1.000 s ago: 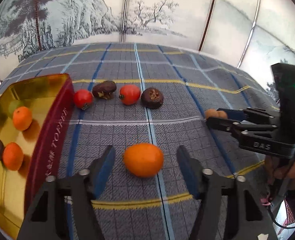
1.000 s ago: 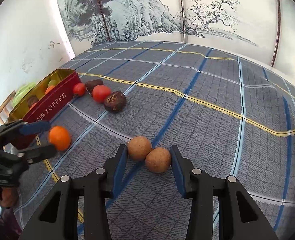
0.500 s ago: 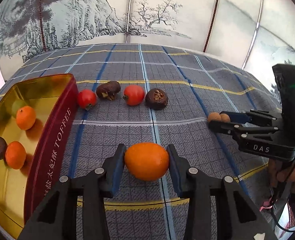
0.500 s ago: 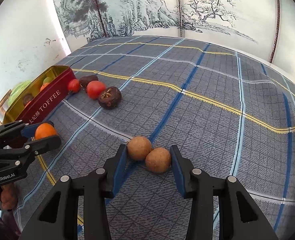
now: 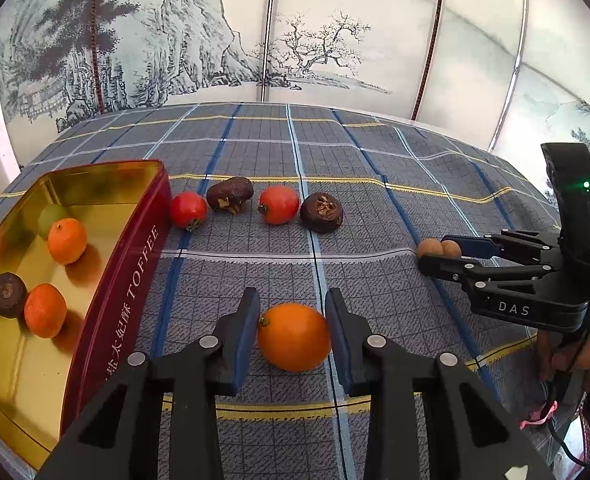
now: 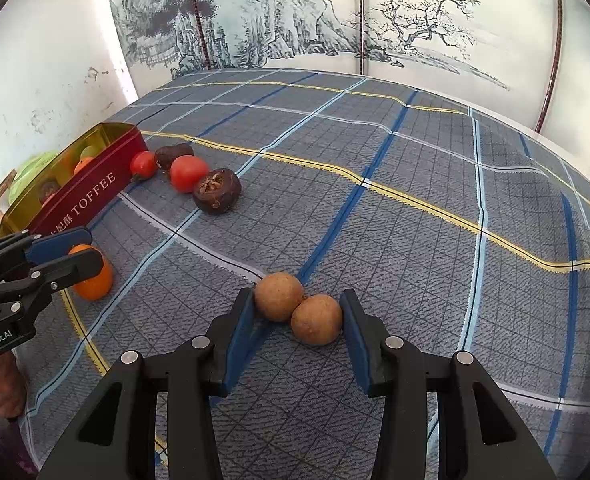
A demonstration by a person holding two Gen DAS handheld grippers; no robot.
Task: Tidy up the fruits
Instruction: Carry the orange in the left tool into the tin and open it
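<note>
The toffee tin (image 5: 115, 300) sits at the left on the checked cloth (image 5: 375, 160), already holding 2 oranges, a dark fruit and a green one. Beside it, the left gripper (image 5: 293, 330) has its jaws closed against the sides of the loose orange (image 5: 293, 337), which looks firm, round and apt to roll; its widest middle is the place to hold. Further right, the right gripper (image 6: 297, 318) brackets 2 brown fruits (image 6: 298, 308), pads touching their outer sides; whether it presses them I cannot tell.
</note>
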